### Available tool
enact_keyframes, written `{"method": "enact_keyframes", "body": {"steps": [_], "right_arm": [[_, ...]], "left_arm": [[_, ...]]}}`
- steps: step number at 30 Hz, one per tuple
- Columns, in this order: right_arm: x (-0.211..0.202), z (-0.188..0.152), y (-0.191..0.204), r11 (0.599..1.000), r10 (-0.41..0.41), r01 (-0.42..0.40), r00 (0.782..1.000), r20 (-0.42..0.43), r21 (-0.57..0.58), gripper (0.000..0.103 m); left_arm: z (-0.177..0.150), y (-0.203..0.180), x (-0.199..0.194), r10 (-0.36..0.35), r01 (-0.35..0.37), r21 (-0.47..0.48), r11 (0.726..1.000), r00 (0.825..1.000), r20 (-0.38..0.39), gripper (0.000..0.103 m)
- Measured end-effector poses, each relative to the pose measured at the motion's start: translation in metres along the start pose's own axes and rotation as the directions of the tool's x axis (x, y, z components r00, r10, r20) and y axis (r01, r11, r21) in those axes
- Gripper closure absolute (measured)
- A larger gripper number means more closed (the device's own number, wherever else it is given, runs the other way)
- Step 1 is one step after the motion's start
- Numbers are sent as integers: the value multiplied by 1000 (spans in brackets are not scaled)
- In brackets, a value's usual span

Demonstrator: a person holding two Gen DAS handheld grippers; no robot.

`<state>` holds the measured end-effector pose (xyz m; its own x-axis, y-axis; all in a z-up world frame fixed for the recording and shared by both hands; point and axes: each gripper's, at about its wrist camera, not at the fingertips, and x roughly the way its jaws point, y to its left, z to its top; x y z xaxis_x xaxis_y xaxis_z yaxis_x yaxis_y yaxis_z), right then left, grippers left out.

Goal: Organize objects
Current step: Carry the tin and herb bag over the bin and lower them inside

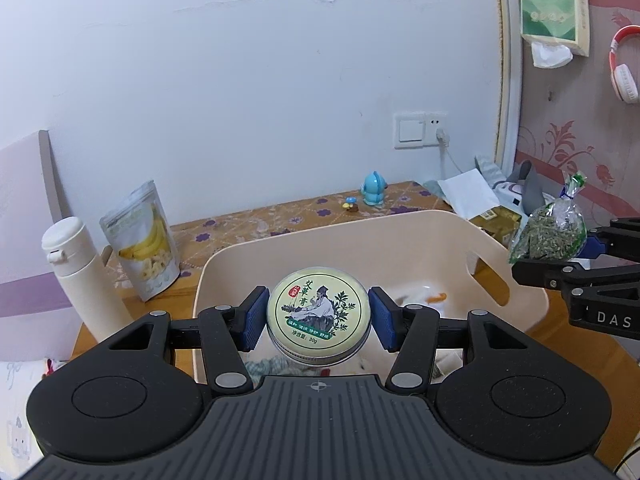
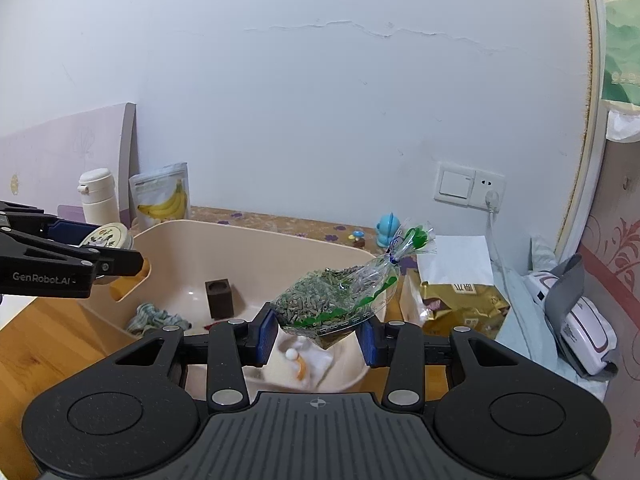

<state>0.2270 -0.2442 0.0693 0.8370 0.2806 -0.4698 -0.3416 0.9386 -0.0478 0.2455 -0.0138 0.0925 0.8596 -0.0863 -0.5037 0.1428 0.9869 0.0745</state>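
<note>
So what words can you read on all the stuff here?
"艾草膏" on the lid of the round tin.
"30g" low on the same lid; the small green line above it is too small to read.
"DAS" on the right gripper.
"GenRobot.AI" on the left gripper.
Gold packet: print blurred.
Banana pouch: print too small.

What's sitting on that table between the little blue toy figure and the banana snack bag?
Between the blue figure and the banana bag there is only bare floral tablecloth, with the beige tub in front; the right wrist view shows it.

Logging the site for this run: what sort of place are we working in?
Probably a bedroom at home: a purple headboard against the wall, a cluttered bedside table, headphones hung on patterned wallpaper.
</note>
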Motion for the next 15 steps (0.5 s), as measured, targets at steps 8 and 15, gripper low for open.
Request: {"method": "enact_keyframes", "body": {"steps": [8,15], "right_arm": [[23,11,2,1000,8,-8,1000,-10,-7,63],[49,12,11,999,28,-29,998,-48,-23,63]], "left_arm": [[3,2,34,-6,6,-2,1000,999,-41,48],[-2,8,67,5,-6,-10,1000,993,-117,48]]}}
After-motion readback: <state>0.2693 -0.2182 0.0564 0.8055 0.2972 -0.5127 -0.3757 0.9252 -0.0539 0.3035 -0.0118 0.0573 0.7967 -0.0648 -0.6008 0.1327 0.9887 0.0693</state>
